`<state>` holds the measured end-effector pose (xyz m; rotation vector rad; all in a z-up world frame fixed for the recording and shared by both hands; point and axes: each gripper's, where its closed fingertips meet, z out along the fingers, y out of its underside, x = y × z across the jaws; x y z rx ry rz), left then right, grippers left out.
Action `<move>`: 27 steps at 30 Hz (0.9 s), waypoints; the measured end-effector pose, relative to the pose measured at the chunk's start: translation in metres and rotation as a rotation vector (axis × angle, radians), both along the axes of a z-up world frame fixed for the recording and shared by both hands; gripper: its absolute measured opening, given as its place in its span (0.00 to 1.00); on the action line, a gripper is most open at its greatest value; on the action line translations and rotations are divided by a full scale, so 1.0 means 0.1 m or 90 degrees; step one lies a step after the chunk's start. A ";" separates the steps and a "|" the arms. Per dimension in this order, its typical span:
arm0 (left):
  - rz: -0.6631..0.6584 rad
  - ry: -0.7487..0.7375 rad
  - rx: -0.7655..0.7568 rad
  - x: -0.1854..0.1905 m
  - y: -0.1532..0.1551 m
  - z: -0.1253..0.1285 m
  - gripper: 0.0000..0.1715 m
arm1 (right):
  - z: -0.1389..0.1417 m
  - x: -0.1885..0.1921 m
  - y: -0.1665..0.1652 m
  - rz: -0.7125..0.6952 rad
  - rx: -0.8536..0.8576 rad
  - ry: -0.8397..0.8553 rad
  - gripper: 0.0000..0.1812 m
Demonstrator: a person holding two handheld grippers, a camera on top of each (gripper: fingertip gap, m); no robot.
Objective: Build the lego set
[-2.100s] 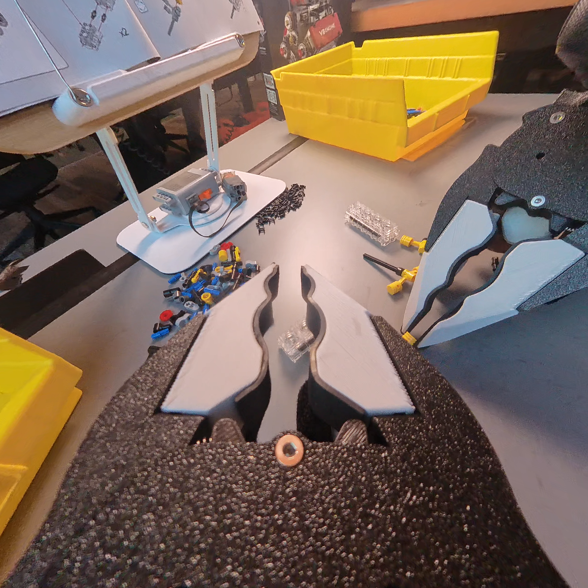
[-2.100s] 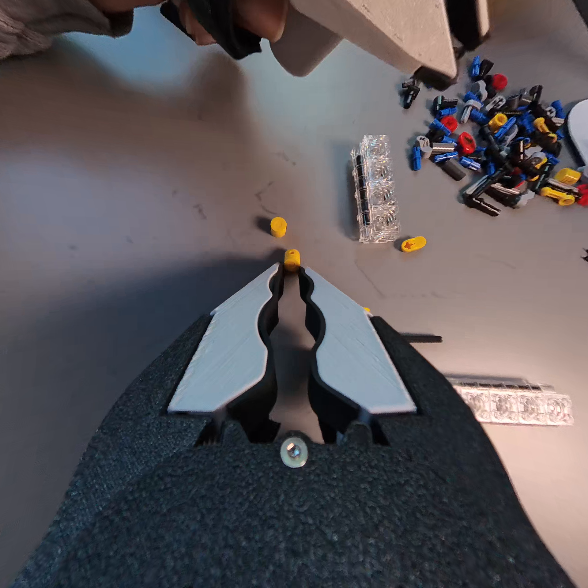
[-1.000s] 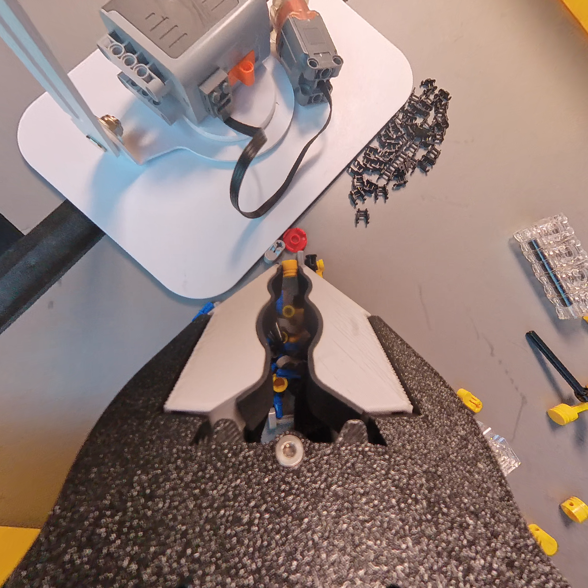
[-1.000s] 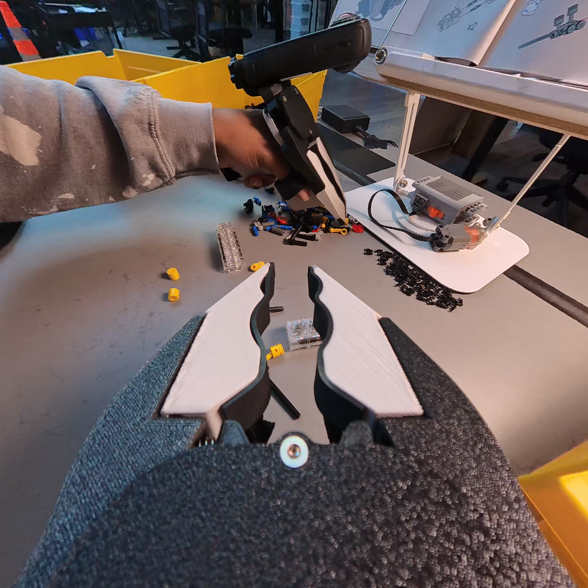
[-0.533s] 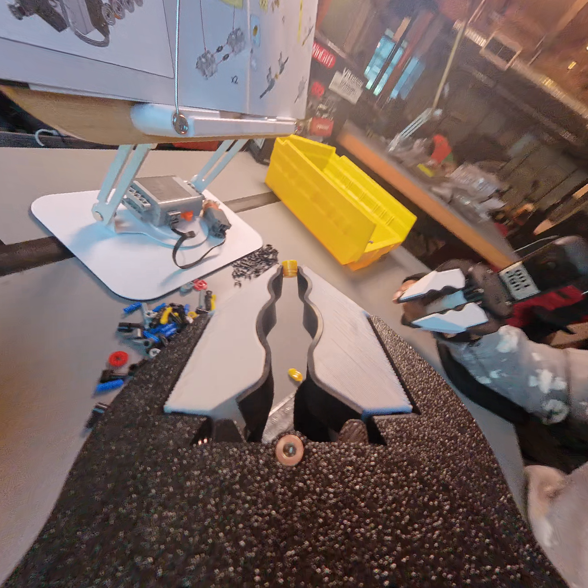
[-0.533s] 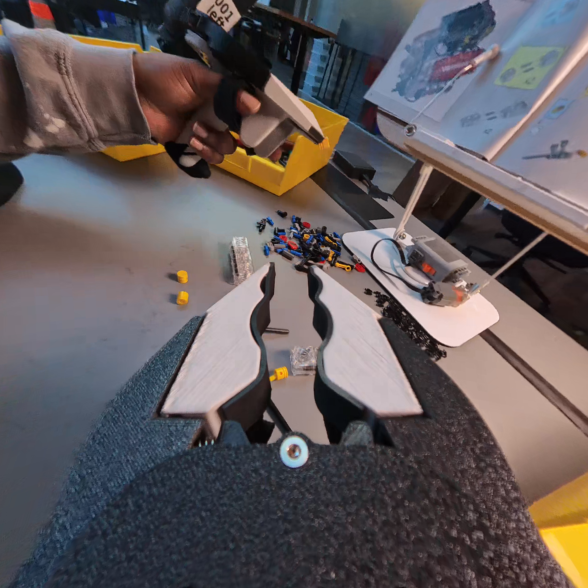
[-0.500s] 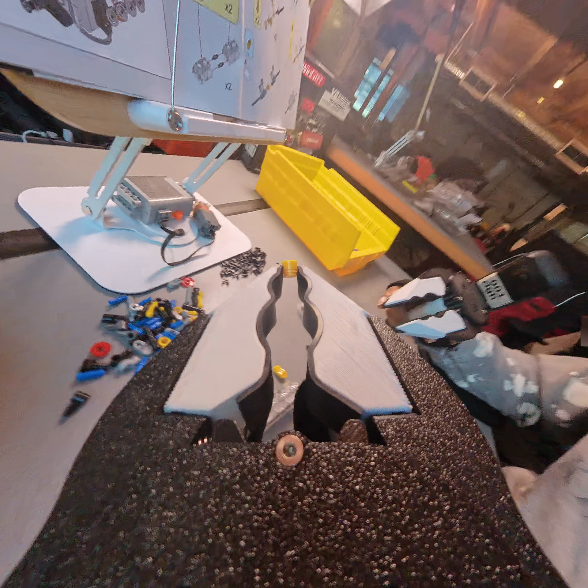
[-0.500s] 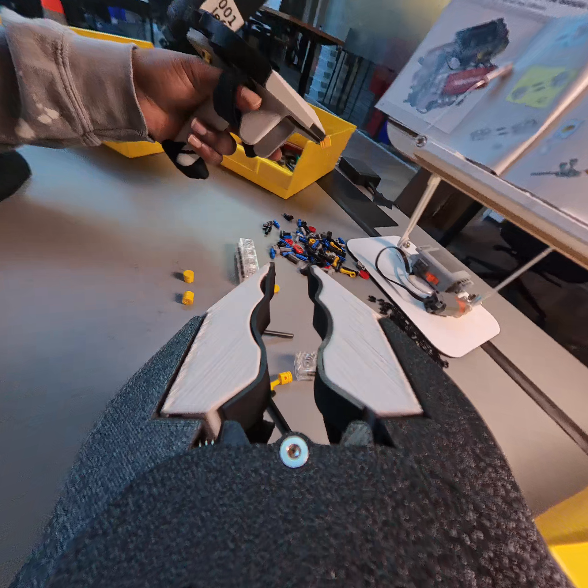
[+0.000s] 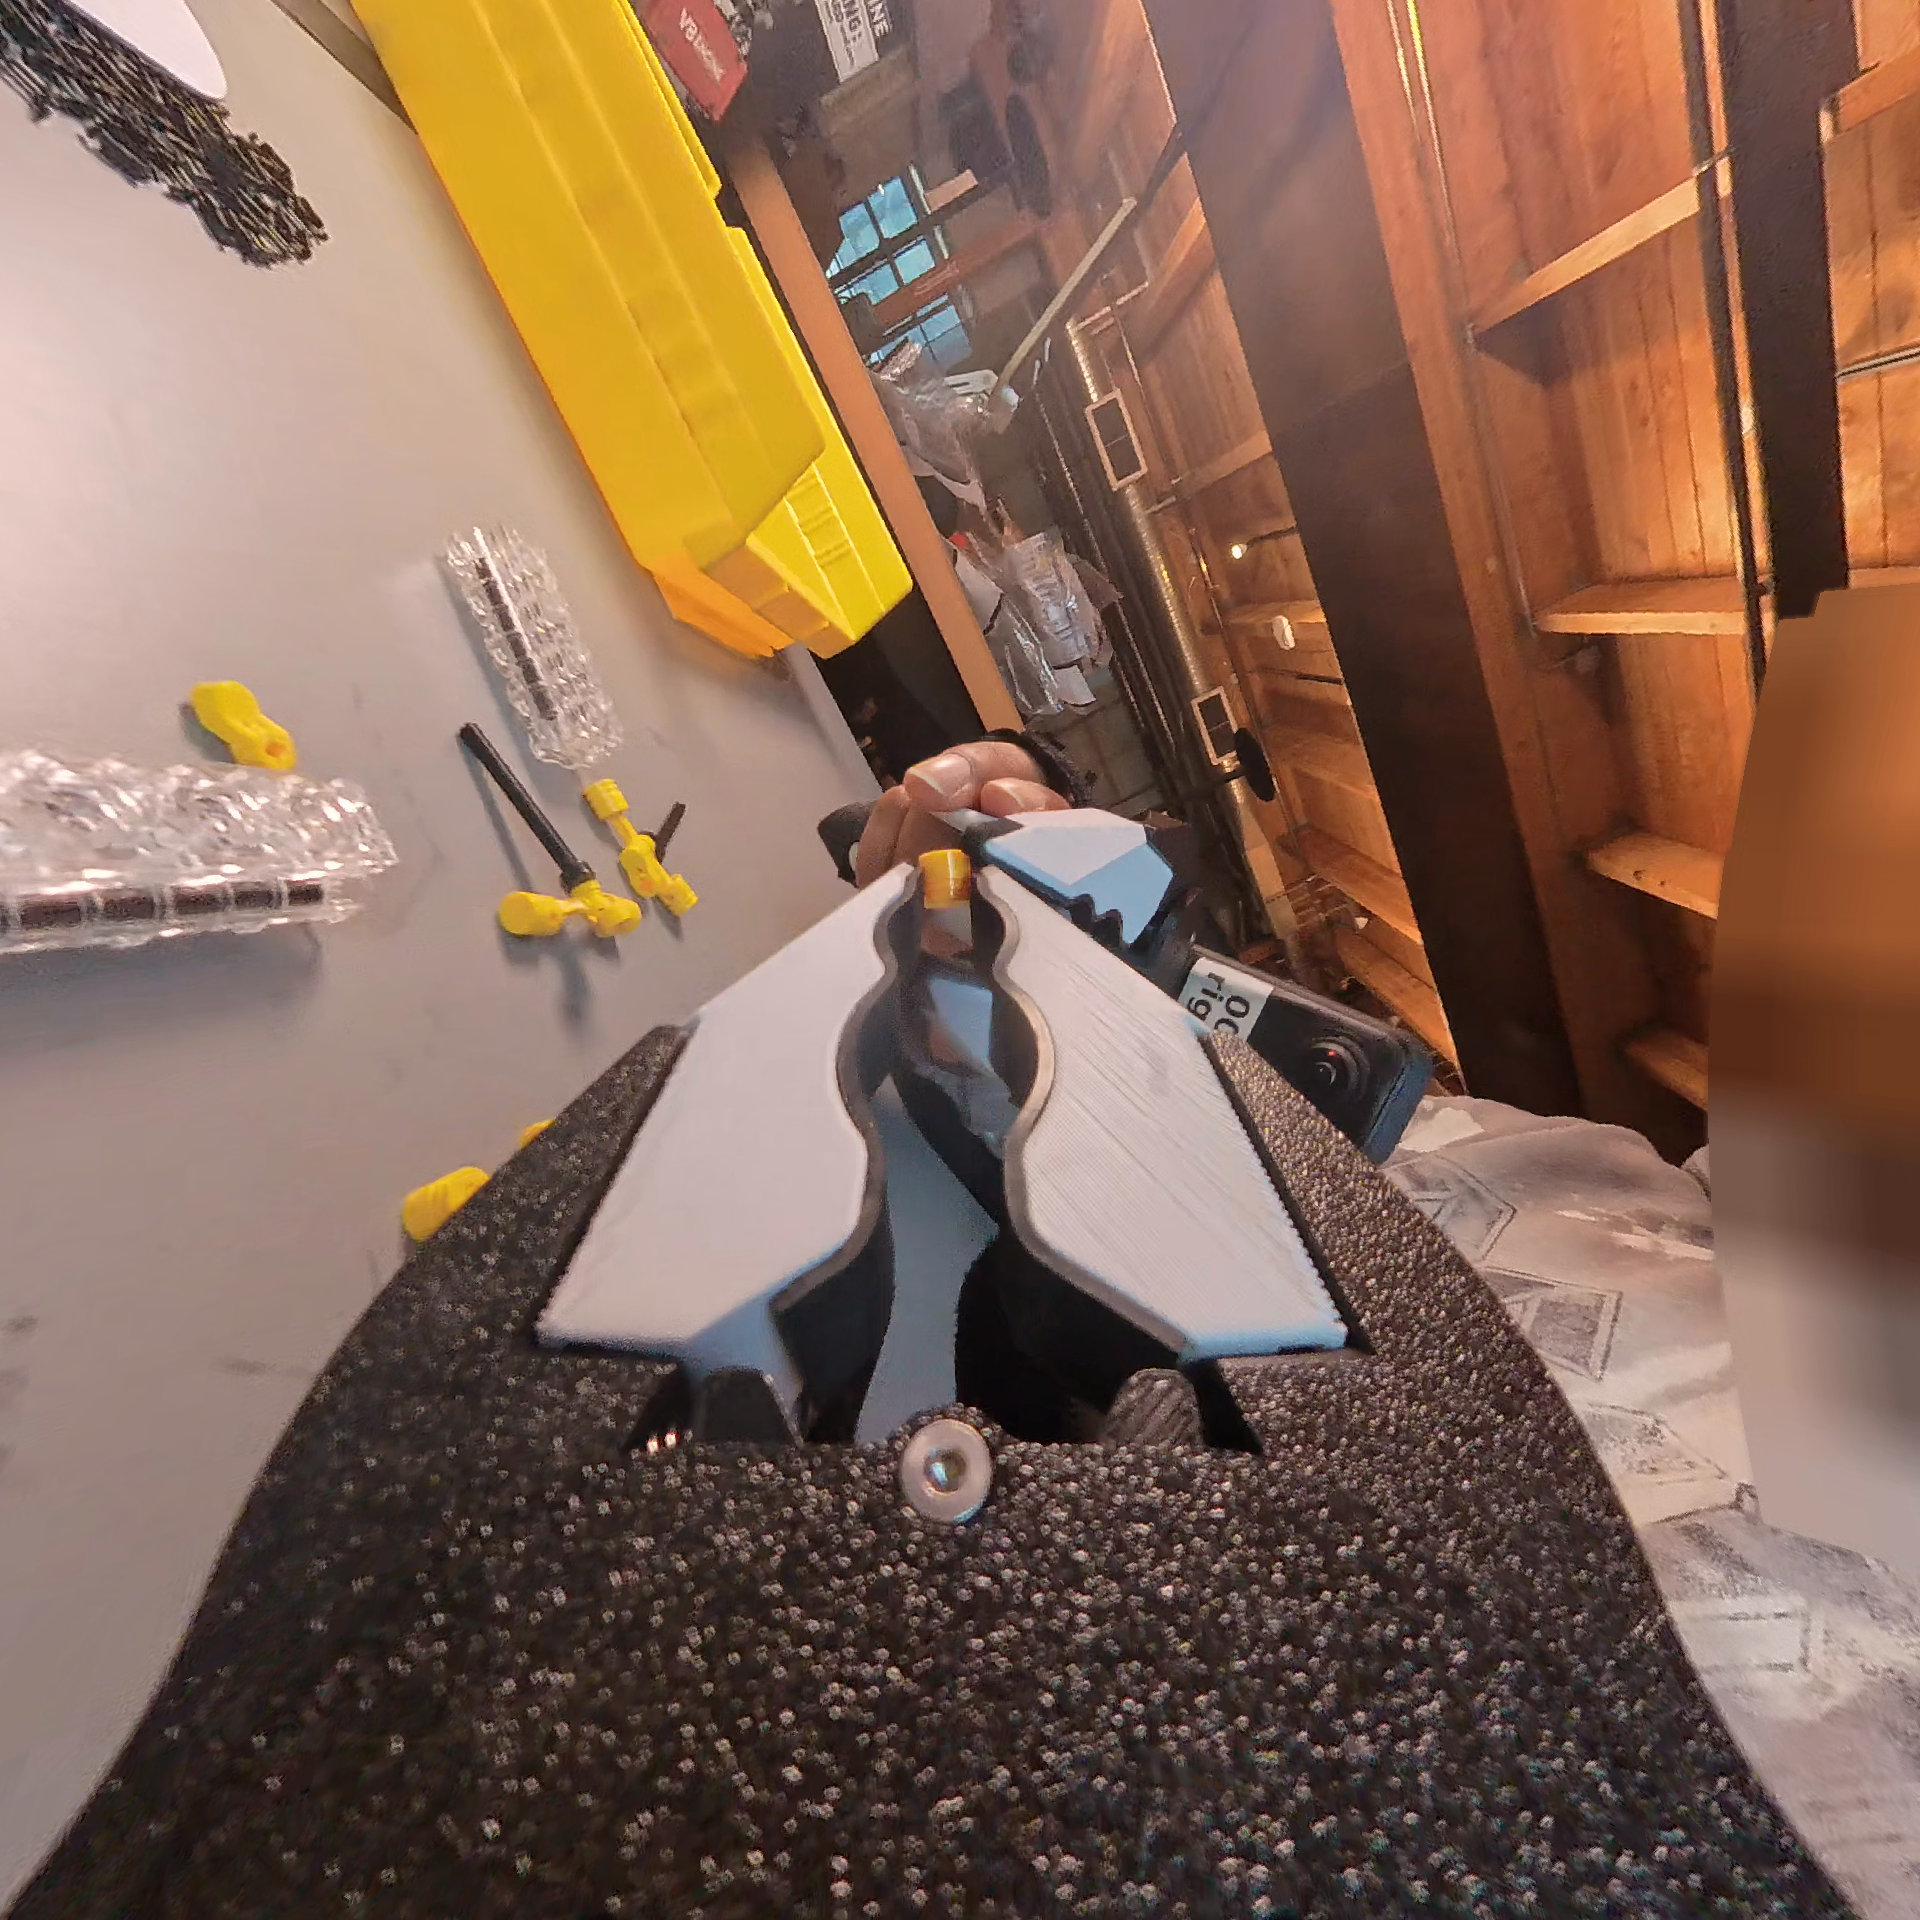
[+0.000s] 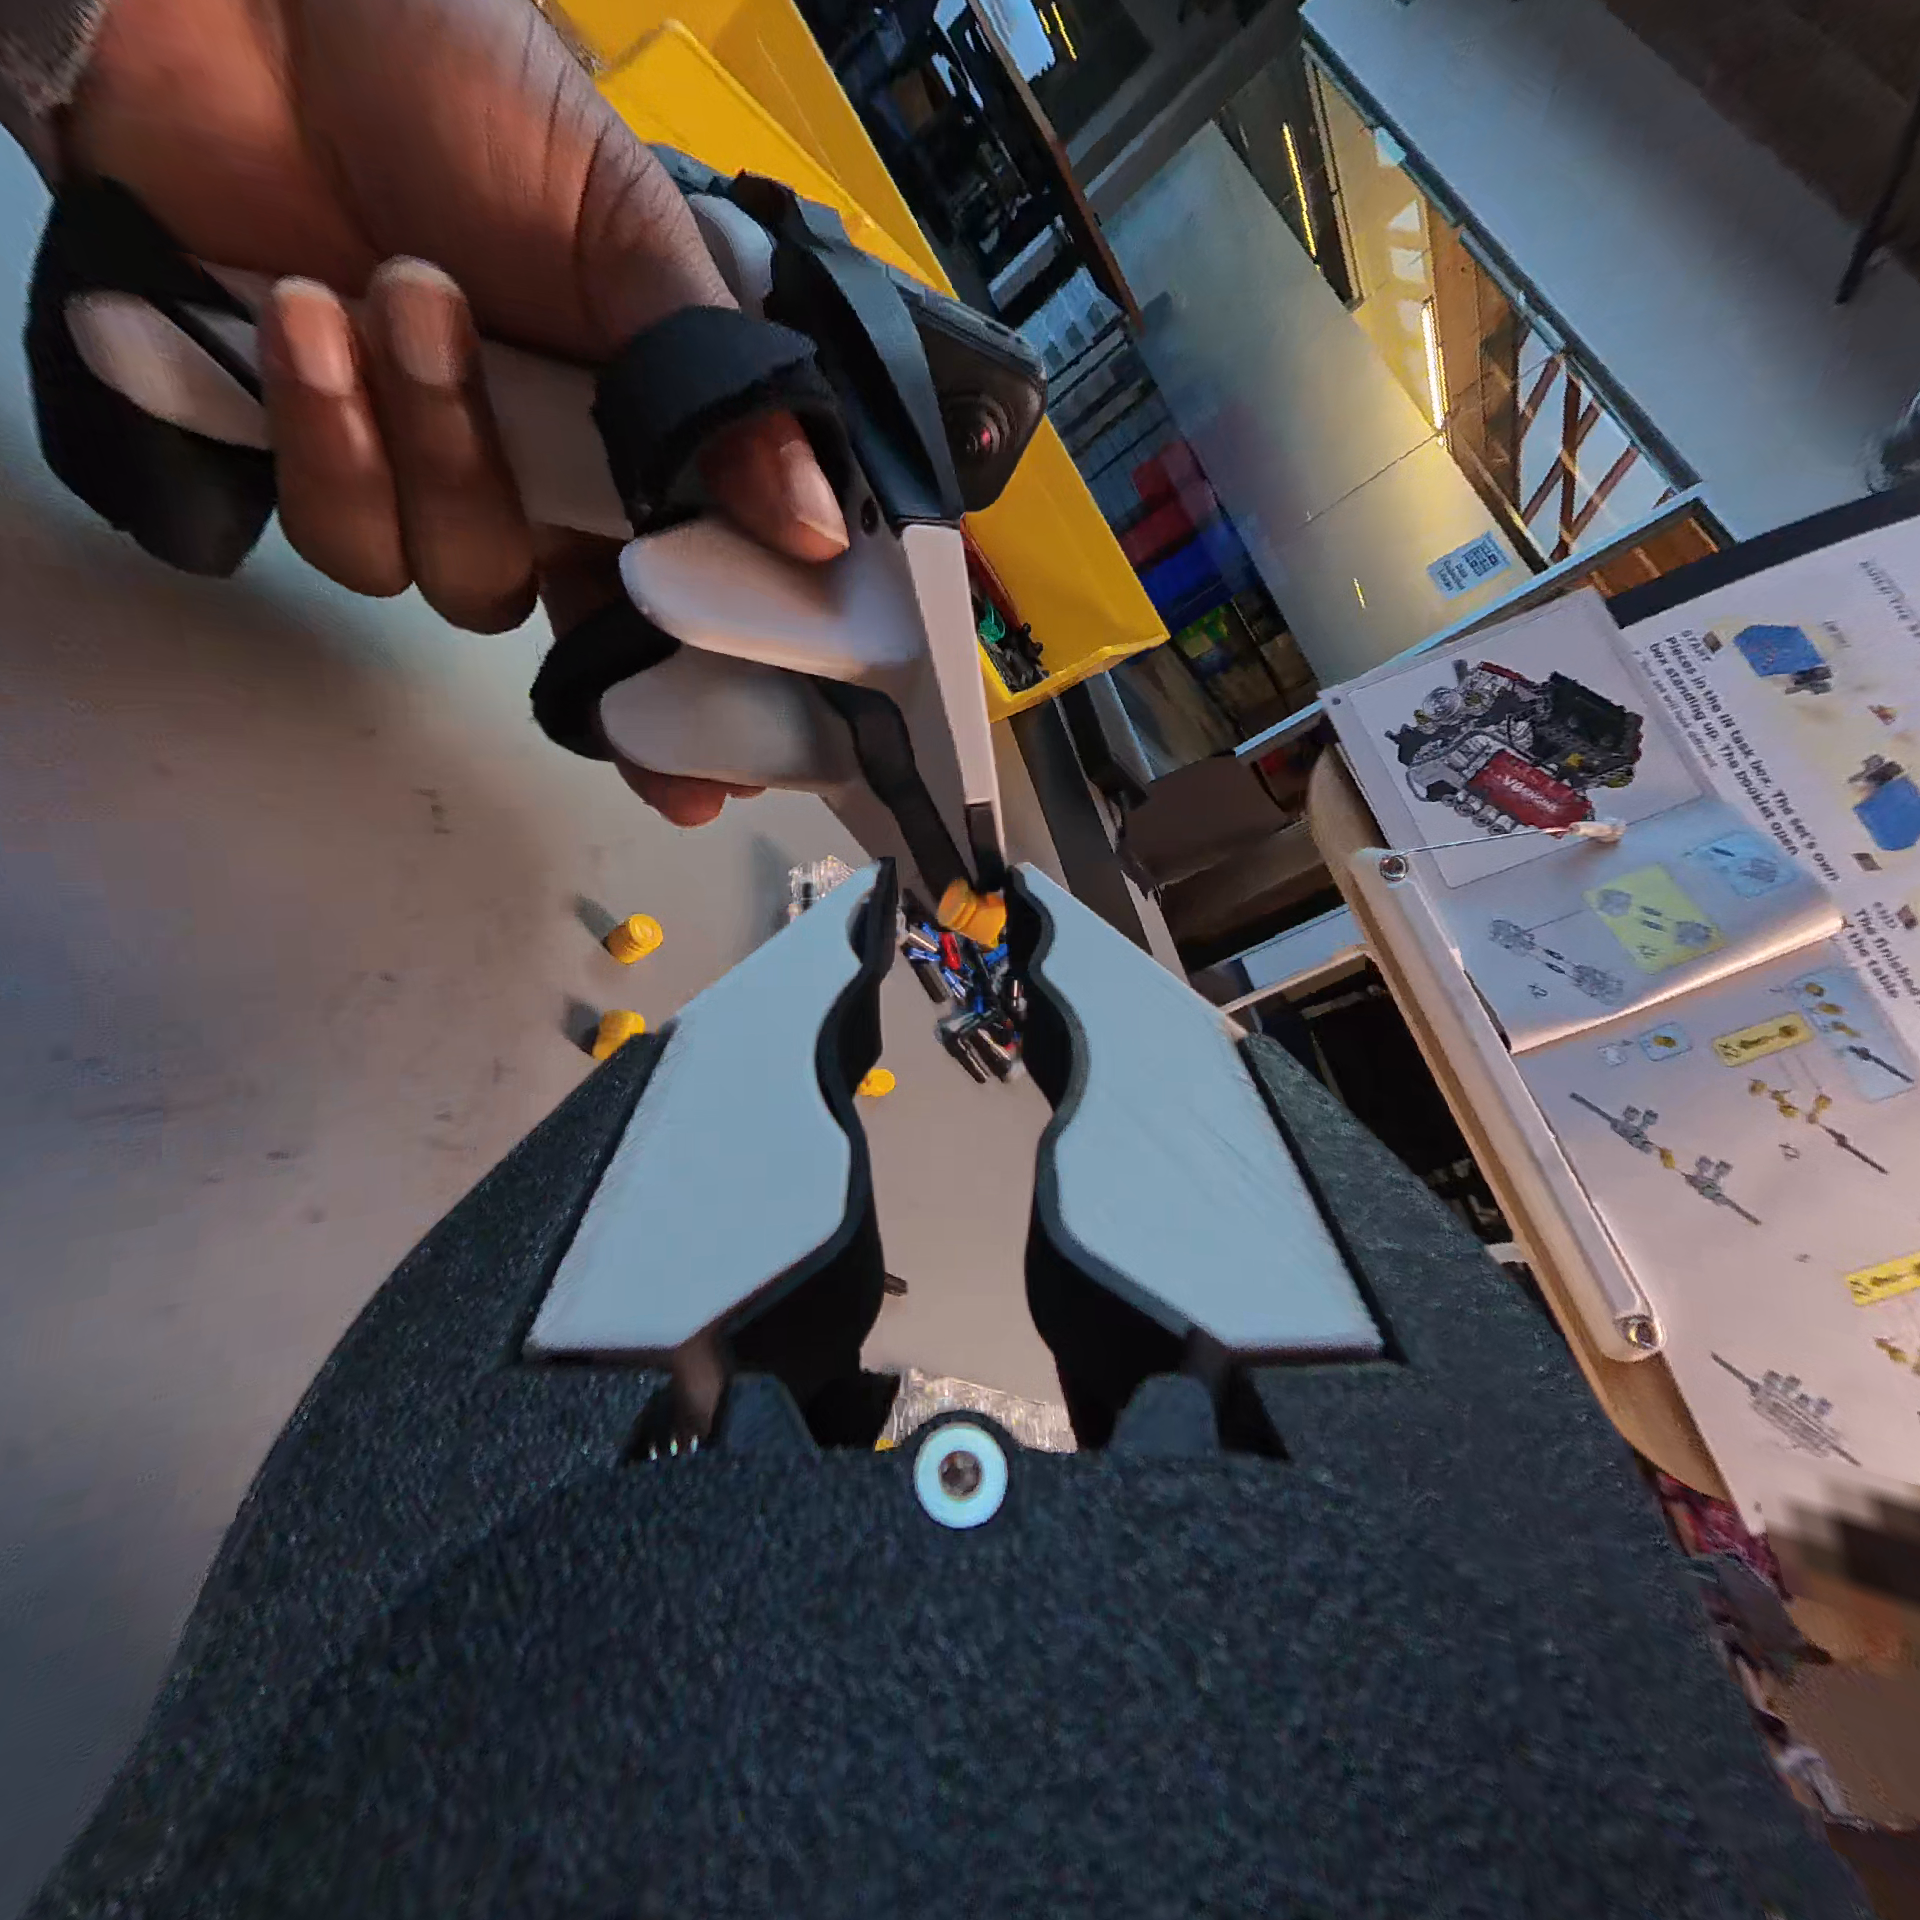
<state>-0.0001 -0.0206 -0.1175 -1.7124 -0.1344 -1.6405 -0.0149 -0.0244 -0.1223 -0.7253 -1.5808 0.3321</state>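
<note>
Left gripper (image 9: 948, 878) is raised off the grey table (image 9: 260, 468), jaws nearly together, pinching a small yellow bushing (image 9: 945, 871) right at the fingertips. Right gripper (image 10: 948, 902) sits just opposite, tips almost meeting the left's; its jaws stand apart with a moderate gap, gripping nothing, and the bushing shows between or just beyond its tips (contact with them can't be told). In the right wrist view a hand (image 10: 395, 312) grips the left gripper's handle. Below, on the table: a pile of small mixed coloured pieces (image 10: 966, 987), two loose yellow bushings (image 10: 632, 937) well apart from the grippers, a clear studded brick strip (image 9: 177, 852), a second clear strip (image 9: 535, 644), a black axle (image 9: 520, 800) with yellow connectors (image 9: 623, 852) at its end, and a heap of tiny black links (image 9: 166, 135). Yellow bin (image 9: 644, 312) stands at the table's far edge, contents hidden from this angle; another yellow bin (image 10: 1039, 540) holds a few small dark and green pieces in its near corner. Open instruction booklet (image 10: 1662, 935) rests on a stand at right.
</note>
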 end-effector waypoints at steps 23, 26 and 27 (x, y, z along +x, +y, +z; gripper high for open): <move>-0.047 0.482 0.282 0.02 -0.18 -0.19 0.12 | -0.23 0.04 -0.04 0.042 -0.624 -0.105 0.07; -0.012 0.660 0.413 0.01 -0.17 -0.21 0.13 | -0.16 0.07 -0.07 0.077 -0.808 -0.096 0.07; 0.000 0.697 0.451 0.03 -0.17 -0.19 0.13 | -0.15 0.08 -0.10 0.091 -0.851 -0.100 0.07</move>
